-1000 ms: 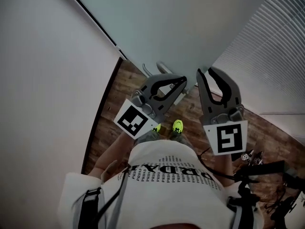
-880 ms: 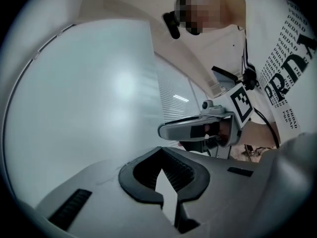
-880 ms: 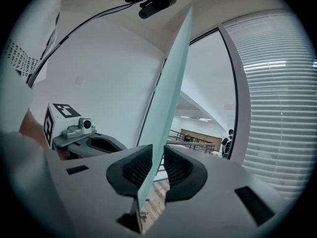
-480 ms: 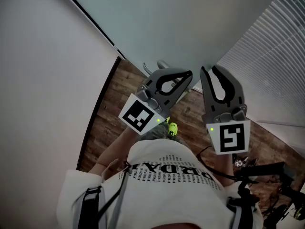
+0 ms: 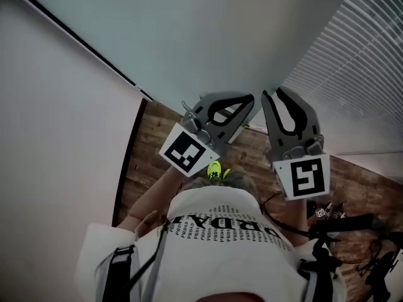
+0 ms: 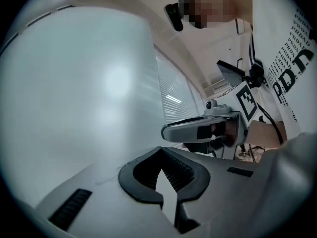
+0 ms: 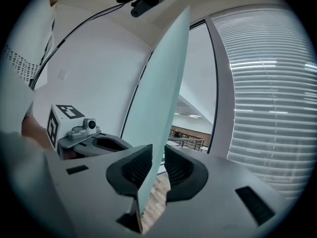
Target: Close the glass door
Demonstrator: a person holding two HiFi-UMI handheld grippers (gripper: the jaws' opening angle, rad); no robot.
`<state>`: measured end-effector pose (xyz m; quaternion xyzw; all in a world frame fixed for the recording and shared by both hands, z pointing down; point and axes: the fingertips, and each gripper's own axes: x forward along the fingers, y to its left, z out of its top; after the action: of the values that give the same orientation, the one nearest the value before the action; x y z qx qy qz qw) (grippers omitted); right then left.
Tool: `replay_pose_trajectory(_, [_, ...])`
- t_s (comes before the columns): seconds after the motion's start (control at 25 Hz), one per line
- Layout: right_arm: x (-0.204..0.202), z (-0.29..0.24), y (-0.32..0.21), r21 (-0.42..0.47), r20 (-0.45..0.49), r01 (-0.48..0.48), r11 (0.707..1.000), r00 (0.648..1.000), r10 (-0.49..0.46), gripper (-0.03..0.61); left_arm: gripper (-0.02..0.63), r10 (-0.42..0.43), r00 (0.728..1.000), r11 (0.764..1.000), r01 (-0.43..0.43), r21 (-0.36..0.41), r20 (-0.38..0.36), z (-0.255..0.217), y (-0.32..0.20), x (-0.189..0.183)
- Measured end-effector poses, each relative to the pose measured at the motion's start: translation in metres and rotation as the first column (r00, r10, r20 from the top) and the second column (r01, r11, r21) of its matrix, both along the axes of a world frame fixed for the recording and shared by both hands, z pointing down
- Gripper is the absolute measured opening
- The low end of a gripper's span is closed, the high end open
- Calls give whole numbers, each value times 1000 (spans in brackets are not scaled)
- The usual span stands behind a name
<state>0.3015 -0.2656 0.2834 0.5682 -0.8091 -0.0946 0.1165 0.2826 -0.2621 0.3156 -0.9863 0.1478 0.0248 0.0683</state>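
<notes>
Up top in the head view, the glass door is one big flat frosted panel, smooth and pale blue-green, and its free edge runs down to the right tool. That tool is clamped on the edge, with a ribbed black pad on either side of the pane. Left tool sits close to the door's face (can't tell if it touches), tips pinched together on nothing, just light showing through the oval hole behind them. Past the door's edge on the right-tool side are slatted horizontal blinds. Below the door there's brown wood-plank floor, and off the door's other side a plain matte white wall.
</notes>
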Motion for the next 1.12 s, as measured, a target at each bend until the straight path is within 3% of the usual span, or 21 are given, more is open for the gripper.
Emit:
replay_pose_trajectory(0.12, [-1,5,-4,-9,15,17,1000,1000,-17,54,0,7,1000,1000,-7,-19,9,10,-3,1])
replay_pose_trajectory(0.32, [31,4,-30,-8,43,80,997,996,-79,54,0,-27,999,998,29,-49,38,17,-34,37])
replay_pose_trajectory(0.52, [45,10,-48,-11,58,157,988,986,-156,54,0,-67,998,994,67,-84,7,24,-56,48])
replay_pose_trajectory(0.76, [70,17,-68,5,109,194,981,975,-194,54,0,-93,996,994,94,-62,12,29,-82,70])
replay_pose_trajectory(1.12, [84,43,-70,-65,181,237,969,958,-222,52,0,-99,995,994,99,-37,7,29,-121,93])
